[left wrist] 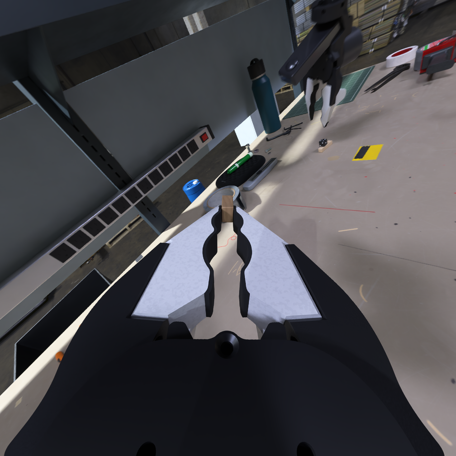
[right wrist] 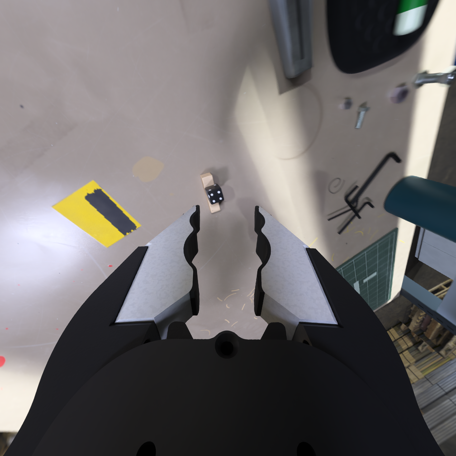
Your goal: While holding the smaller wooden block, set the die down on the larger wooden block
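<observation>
My left gripper [left wrist: 227,209] is shut on the smaller wooden block [left wrist: 227,208], held at its fingertips above the bench. The black die [right wrist: 214,194] with white pips sits on the larger wooden block [right wrist: 209,191], a flat pale strip lying on the bench. In the left wrist view the die [left wrist: 323,142] and the larger block [left wrist: 325,147] show far off to the right. My right gripper [right wrist: 226,209] is open and empty, high above the die and block, pointing down at them. It also shows in the left wrist view [left wrist: 319,116], hanging over them.
A yellow patch with a black mark [right wrist: 97,214] lies left of the block. Hex keys [right wrist: 357,197], a screw [right wrist: 360,116], a teal bottle [left wrist: 265,98], a green cutting mat [right wrist: 370,269], a grey knife [right wrist: 292,37], a black pad with a green marker [left wrist: 240,167] and a tape roll [left wrist: 223,195] line the bench edge.
</observation>
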